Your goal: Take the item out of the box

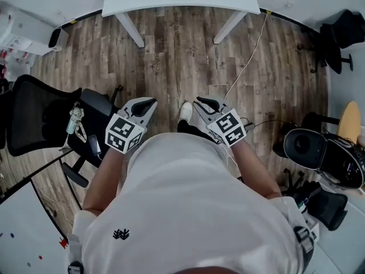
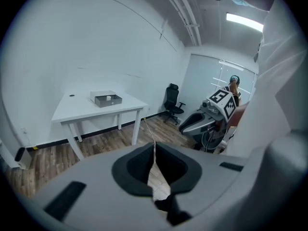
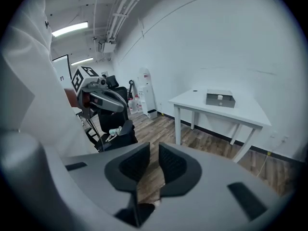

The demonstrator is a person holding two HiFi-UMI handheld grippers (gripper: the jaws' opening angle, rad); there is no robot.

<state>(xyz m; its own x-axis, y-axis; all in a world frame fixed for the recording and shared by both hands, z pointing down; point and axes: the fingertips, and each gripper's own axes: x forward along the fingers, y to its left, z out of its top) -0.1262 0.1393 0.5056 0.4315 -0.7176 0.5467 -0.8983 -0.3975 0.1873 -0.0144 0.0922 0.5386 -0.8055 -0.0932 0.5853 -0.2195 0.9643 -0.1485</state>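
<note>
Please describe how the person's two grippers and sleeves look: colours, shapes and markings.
The left gripper and the right gripper have smooth grey shells and two jaws lined with black ribbed pads. Each carries a white cube with black square markers. The person wears a white short-sleeved shirt with a small dark logo.

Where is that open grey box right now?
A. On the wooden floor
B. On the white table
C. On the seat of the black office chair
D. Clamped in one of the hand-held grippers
B: the grey box sits on top of the white table, and both gripper views show it there.
</note>
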